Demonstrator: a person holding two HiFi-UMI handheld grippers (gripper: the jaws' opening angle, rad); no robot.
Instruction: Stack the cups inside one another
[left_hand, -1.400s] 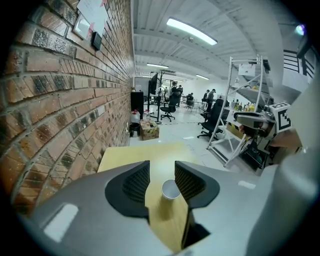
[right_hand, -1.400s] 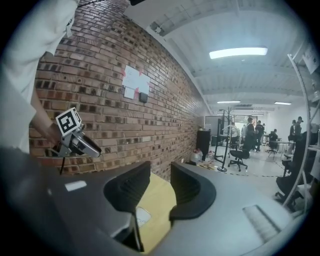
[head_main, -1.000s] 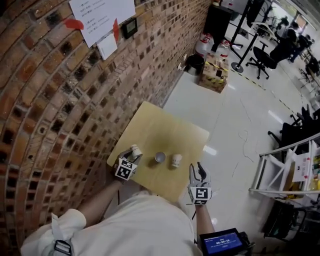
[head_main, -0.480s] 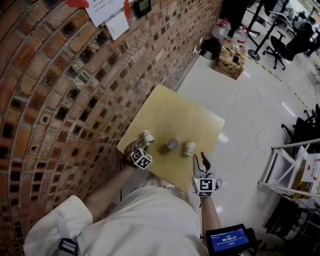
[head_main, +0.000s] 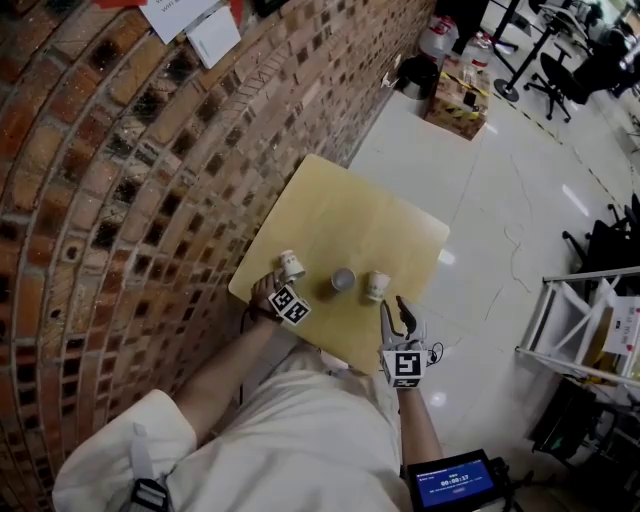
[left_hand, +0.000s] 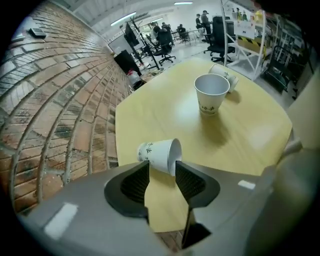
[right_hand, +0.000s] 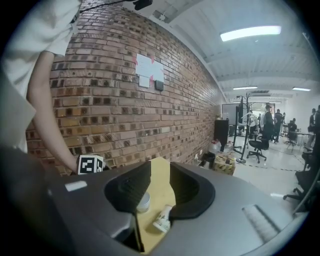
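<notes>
Pale yellow wood forms a small table (head_main: 340, 205) standing against a brick wall (head_main: 130, 180). 3 white paper cups sit in a row near its front edge, none touching another. The left cup (left_hand: 160, 154) lies on its side, with its mouth to the right in the left gripper view. The middle cup (head_main: 343, 279) stands upright, mouth up. The right cup (head_main: 376, 286) lies tipped over. The left gripper (left_hand: 162, 169) points steeply down at the left cup. Its jaws have just been closing and stand partly open, with the cup at their tips, not squeezed. The right gripper (head_main: 398, 312) hovers just off the table's front edge, jaws apart and holding nothing.
</notes>
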